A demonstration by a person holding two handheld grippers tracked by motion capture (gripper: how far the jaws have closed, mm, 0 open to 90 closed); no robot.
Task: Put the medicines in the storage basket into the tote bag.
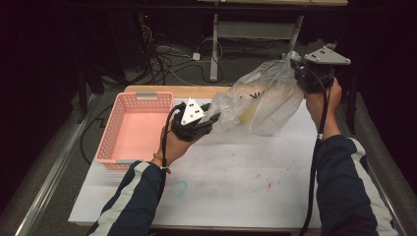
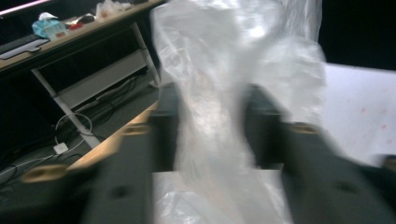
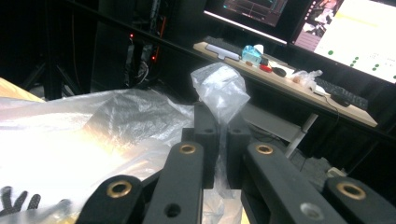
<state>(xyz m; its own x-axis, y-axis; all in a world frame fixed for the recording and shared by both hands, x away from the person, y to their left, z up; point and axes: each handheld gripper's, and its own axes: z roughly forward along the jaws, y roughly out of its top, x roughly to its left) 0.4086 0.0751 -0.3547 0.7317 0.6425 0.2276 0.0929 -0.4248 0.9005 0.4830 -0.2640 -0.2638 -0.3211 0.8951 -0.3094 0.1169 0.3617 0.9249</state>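
- The clear plastic bag (image 1: 260, 101) is hanging above the far right part of the table (image 1: 236, 182), stretched between the two grippers, with its belly sagging toward the white surface; whether it is touching the surface cannot be told.
- Small dark items and a yellowish mass are lying inside the bag; what they are is too blurred to tell.
- The right gripper (image 3: 223, 140) is pinching a gathered corner of the bag, its jaws pressed together on the film, and is holding that corner high over the far right corner of the table.
- The left gripper (image 1: 209, 120) is reaching the bag's lower end near the far edge; in the left gripper view the film is running between the jaws, but blur is hiding whether the pads are pressing, so a firm grip cannot be confirmed.
- The pink basket (image 1: 133, 128) is sitting at the far left corner of the table, just beside the left gripper.
- For a good grasp, the left jaws should be closing on a bunched fold, not on a single layer, which is likely to slip.
- The right corner should be kept high and taut so that the contents are settling away from the open end.
- Pulling the two ends apart hard is risking a tear in the film.
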